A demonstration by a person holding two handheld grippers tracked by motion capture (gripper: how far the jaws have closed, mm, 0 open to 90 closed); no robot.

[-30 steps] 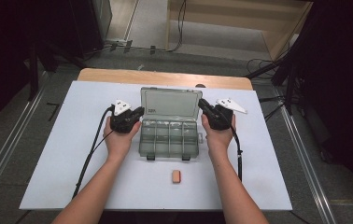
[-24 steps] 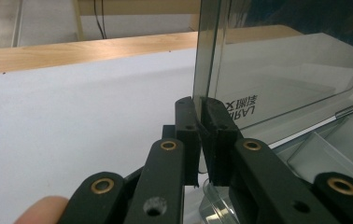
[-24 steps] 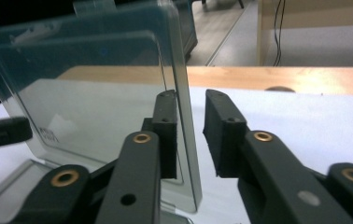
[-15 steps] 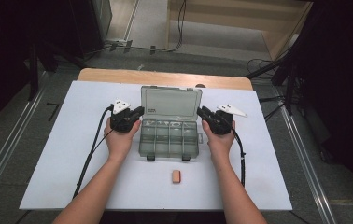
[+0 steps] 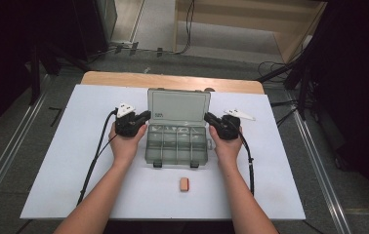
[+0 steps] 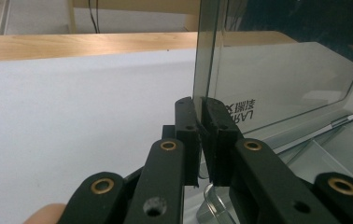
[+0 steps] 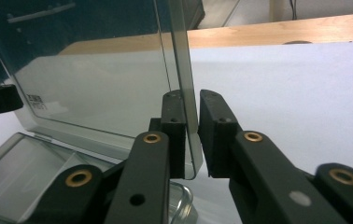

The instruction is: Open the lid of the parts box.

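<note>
My left gripper [image 6: 201, 140] pinches the upright lid [image 6: 277, 70] of the organiser box [image 5: 176, 146] mid-worktop; "LARAL" reads mirrored on it. Right gripper's [image 7: 191, 135] fingers, just closing, straddle the lid's opposite edge.

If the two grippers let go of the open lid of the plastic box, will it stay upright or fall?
The lid is thin clear plastic, so probably light and slightly flexible. Hinged along the box, it would likely swing rather than slide. It stands near upright, so it could fall either way.

upright lid [image 5: 178, 106] blocks between hands, eraser [image 5: 184, 184] on open foreground
</note>
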